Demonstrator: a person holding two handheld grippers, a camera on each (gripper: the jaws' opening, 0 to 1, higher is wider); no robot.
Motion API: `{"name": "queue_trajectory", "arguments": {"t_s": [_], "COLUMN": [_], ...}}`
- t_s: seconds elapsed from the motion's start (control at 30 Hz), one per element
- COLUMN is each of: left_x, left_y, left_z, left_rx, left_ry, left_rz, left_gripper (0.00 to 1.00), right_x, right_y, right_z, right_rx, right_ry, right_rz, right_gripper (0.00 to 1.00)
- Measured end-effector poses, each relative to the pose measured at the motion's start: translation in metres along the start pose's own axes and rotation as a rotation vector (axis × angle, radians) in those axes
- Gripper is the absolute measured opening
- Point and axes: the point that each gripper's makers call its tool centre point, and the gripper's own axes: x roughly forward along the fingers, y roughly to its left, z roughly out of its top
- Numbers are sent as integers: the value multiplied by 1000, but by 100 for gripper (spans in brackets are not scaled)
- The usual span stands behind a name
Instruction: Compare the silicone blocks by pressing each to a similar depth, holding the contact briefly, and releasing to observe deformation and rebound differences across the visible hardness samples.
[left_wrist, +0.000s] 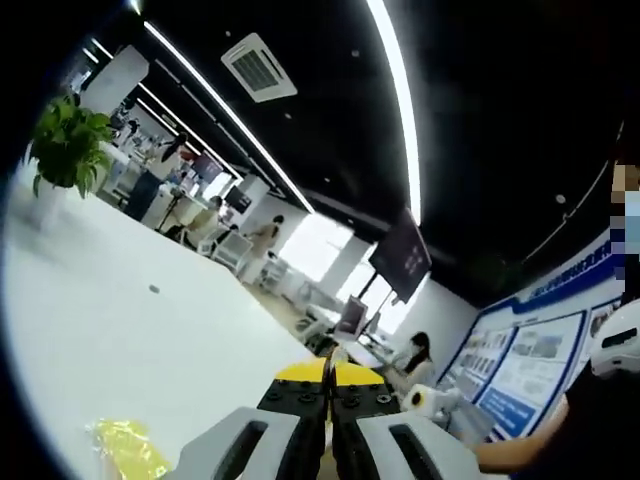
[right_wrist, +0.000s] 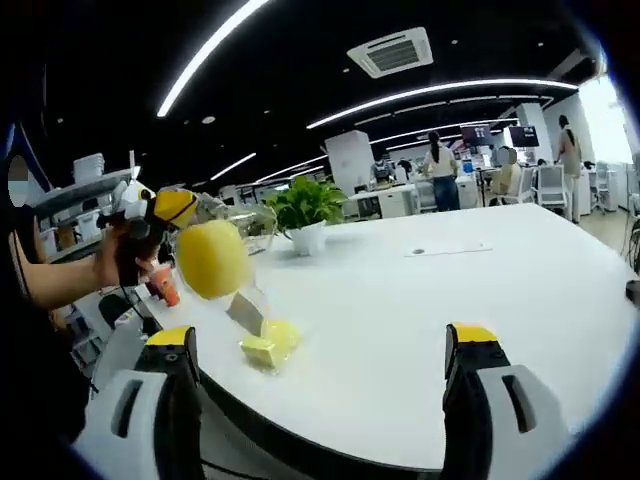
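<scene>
Two tongs: left tongs (left_wrist: 328, 392) closed, empty; right tongs (right_wrist: 325, 350) wide open. Yellow silicone blocks (right_wrist: 268, 345) on the counter (right_wrist: 420, 300) look soft; press their flat tops.

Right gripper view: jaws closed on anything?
No. The right gripper stands wide open over the white table, nothing between its jaws.

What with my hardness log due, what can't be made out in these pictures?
- Yellow blocks on the table, right gripper view: count and any hardness marks are too small and blurred.
- Yellow lump by the hand, right gripper view: blurred; what holds it is unclear.
- Yellow packet, left gripper view: cut off by the bottom edge.
- Left gripper, left gripper view: jaws closed; anything between them is hidden.
</scene>
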Motion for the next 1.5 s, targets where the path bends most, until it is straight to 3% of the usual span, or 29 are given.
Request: {"name": "queue_trajectory", "arguments": {"t_s": [0.33,0.6,0.73,0.9,1.23,1.5], "left_x": [5,23,35,52,77,84], "left_y": [16,27,31,41,64,94], "left_z": [-17,-41,-53,-67,-101,-108], "left_rx": [-39,-89,-127,-166,-251,-278], "left_ry": [21,37,41,52,81,57], "left_rz": [33,42,37,38,53,107], "left_gripper": [0,0,0,0,0,0], "right_x": [-7,-3,-3,-2,-4,-3], "right_y": [-11,-7,-9,-7,-9,-12], "right_z": [-37,-60,-62,-70,-73,-75], "right_rx": [8,11,-10,-95,-65,-78], "right_ry": [45,95,100,144,150,156], "right_rz": [-84,-89,-103,-110,-122,-138], "right_gripper": [96,96,96,96,96,96]}}
